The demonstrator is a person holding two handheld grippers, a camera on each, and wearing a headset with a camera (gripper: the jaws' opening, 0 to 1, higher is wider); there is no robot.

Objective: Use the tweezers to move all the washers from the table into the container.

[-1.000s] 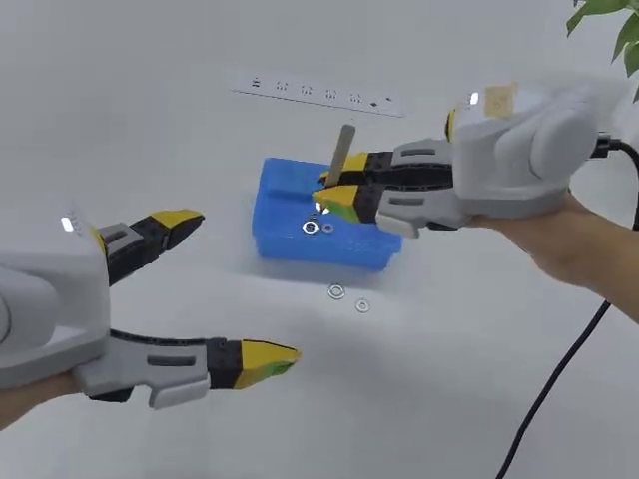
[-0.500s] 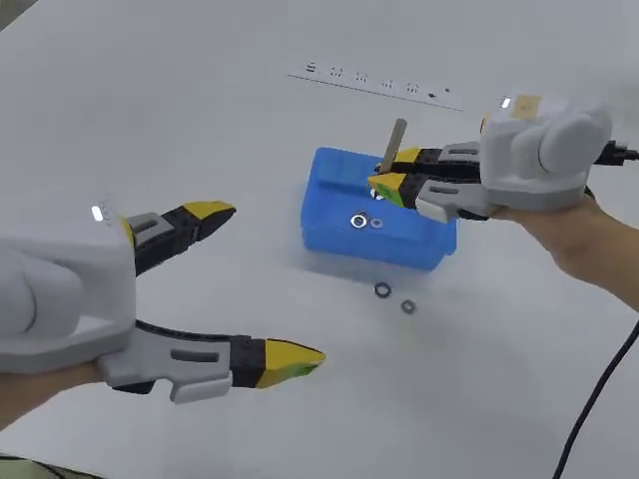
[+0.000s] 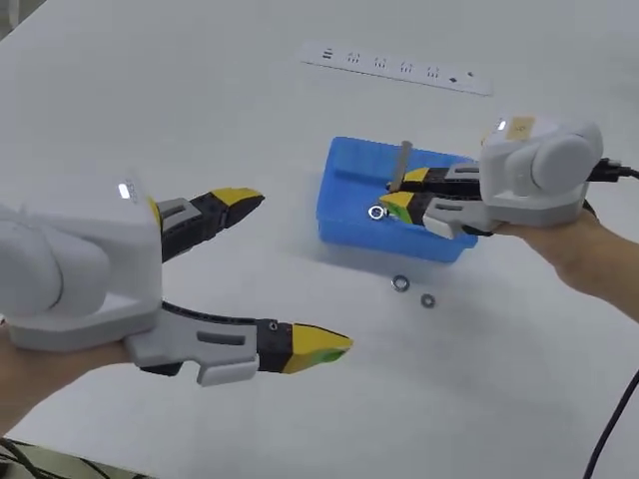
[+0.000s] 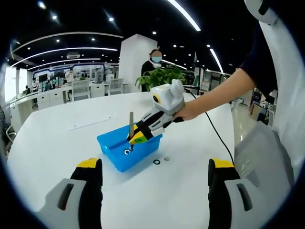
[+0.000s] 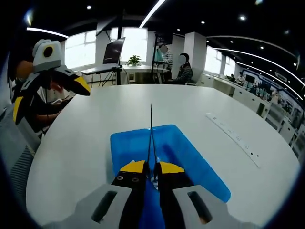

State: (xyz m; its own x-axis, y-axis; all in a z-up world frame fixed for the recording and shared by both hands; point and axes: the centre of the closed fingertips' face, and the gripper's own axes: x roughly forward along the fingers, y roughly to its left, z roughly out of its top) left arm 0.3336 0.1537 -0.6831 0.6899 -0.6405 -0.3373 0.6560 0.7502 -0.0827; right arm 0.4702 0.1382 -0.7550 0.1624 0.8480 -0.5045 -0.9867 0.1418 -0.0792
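A blue container [image 3: 344,215] stands mid-table. My right gripper [image 3: 401,196] hovers over it, shut on grey tweezers [image 3: 402,163] whose upper end sticks up past the jaws. A washer [image 3: 376,212] lies inside the container at the tweezers' lower tip; I cannot tell if it is pinched. Two washers [image 3: 400,283] [image 3: 427,300] rest on the table just in front of the container. My left gripper [image 3: 293,271] is held open and holds nothing at the near left, well away from the container [image 4: 119,155]. The right gripper view looks along the tweezers [image 5: 151,133] into the container [image 5: 195,164].
A white power strip [image 3: 399,68] lies at the far side of the table. A black cable [image 3: 614,434] trails off the right gripper at the right edge. People and desks stand in the room beyond the white table [image 3: 150,110].
The head view has shifted, so everything sits further right and higher. The right gripper stays over the container with the tweezers. The two table washers have not moved.
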